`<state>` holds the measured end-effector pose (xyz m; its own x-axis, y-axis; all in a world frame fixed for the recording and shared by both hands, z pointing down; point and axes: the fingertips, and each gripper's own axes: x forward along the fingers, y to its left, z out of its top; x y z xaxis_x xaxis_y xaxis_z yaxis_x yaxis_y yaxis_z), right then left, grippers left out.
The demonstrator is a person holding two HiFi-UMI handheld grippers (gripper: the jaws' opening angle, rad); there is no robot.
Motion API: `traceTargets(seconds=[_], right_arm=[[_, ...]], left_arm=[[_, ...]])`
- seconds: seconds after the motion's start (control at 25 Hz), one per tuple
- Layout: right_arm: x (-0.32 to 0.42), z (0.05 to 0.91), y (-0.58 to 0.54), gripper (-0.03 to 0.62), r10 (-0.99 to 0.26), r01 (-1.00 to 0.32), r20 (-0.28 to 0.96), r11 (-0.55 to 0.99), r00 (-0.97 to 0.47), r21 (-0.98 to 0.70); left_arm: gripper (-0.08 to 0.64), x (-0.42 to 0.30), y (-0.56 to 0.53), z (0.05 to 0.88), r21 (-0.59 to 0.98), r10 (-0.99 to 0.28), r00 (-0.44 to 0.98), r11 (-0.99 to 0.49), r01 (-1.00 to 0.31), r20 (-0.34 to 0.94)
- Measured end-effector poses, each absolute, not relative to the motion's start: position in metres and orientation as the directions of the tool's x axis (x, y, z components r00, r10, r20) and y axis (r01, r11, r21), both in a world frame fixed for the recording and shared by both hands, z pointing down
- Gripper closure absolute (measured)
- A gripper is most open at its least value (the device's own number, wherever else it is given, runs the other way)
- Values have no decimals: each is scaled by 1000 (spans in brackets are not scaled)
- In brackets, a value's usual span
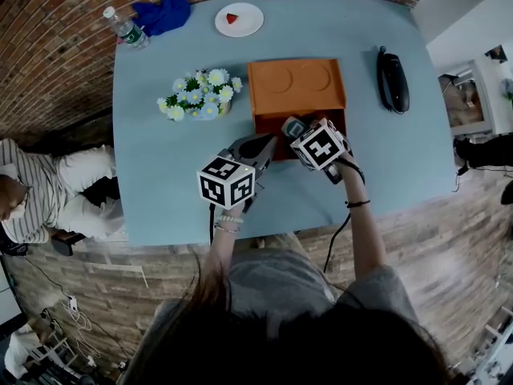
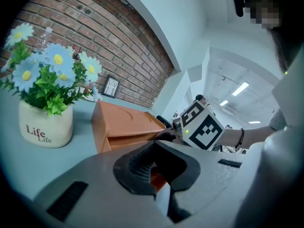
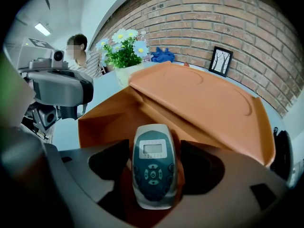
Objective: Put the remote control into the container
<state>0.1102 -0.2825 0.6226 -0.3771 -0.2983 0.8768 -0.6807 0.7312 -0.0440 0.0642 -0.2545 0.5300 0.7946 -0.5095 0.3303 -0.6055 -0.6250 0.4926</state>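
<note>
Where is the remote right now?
In the right gripper view, the remote lies between the right hand-held gripper's open jaws, at the orange container's open front.

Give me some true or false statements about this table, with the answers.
1. The grey handheld remote control lies between the right gripper's jaws. True.
2. The orange container's lid is shut. False: it stands open, tipped back.
3. The white pot of daisies stands left of the container in the head view. True.
4. The white plate is empty. False: a red piece lies on it.
5. The black handset lies inside the container. False: it lies on the blue table.
</note>
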Motion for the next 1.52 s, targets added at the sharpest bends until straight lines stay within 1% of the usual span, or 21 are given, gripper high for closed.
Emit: traceTargets(seconds=[0.12,0.32,0.4,0.44,0.52,0.72,1.0,1.2,1.36,1.52], right_arm=[[110,615,-284,278,-328,-693,860,720,-392,-41],[109,590,-287,278,-408,-734,792,675,-454,-73],[110,581,-286,288,-440,-742,769,667,-464,-66],[111,577,-286,325,-464,-752,754,657,-465,-60],[113,566,-286,443,-512,-777,719,627,-469,-60],[111,543,-280,515,-581,-807,647,583,-493,-92],[106,512,-270,560,-655,-828,555,549,-513,-116],[106,478,-262,589,-723,-840,446,522,-528,-150],[105,450,-254,591,-763,-842,362,514,-535,-161],[106,423,-245,592,-808,-856,284,499,-516,-137]], left_arm=[[557,63,-255,528,487,-511,797,-633,-602,321],[557,60,-255,521,475,-524,800,-646,-597,292],[557,60,-254,518,466,-529,801,-654,-595,281],[557,60,-254,516,461,-529,803,-660,-593,275],[557,62,-254,511,453,-528,807,-671,-587,264],[557,66,-252,499,433,-520,820,-699,-570,240],[557,72,-246,483,397,-504,838,-739,-545,211],[557,78,-239,464,378,-483,859,-773,-510,171],[557,80,-231,446,345,-472,870,-800,-491,144],[557,83,-224,430,325,-468,877,-817,-477,113]])
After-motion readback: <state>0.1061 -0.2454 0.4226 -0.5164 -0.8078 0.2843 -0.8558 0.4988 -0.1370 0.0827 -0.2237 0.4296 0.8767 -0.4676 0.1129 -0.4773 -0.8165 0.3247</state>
